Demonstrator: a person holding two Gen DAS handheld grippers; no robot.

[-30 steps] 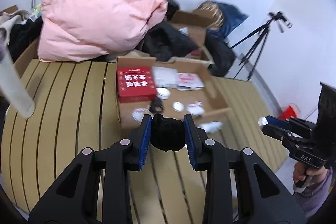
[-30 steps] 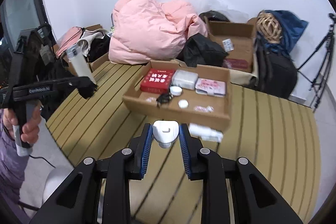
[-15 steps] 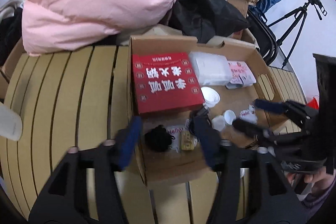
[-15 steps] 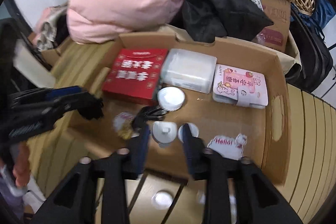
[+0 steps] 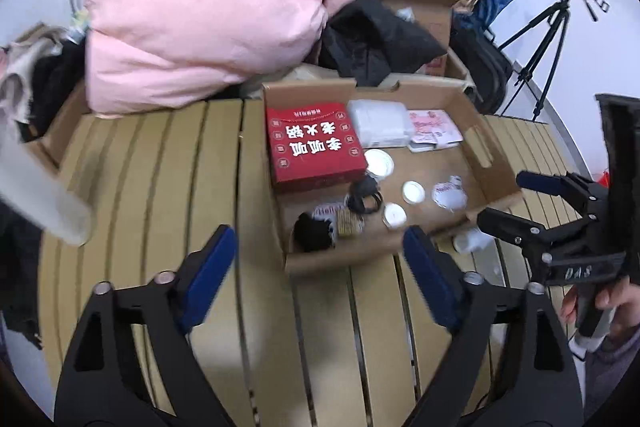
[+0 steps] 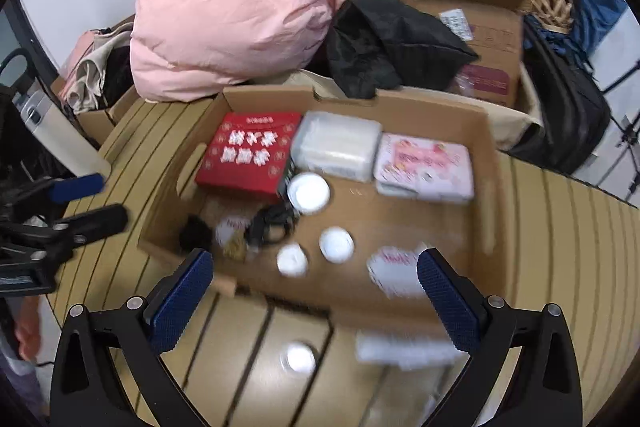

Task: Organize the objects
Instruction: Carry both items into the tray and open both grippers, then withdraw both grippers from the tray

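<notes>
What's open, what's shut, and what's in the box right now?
Left gripper: just opened, empty.
Right gripper: just opened, empty.
Box: open on top.
Red box: closed, flat inside the box.
Black ball: loose in the box's near corner.
White cap: lying in the box.

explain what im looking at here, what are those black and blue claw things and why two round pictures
Those are hand-held tongs, one in each of a person's hands, each with a fisheye camera looking along its fingers. So one picture looks out from the left tongs, the other from the right tongs. Both have just been opening and hold nothing. In front, on a slatted wooden surface, sits a cardboard box holding a red box, a clear plastic case, a pink case, small white lids and a black wad. A white jar stands outside the box.
</notes>
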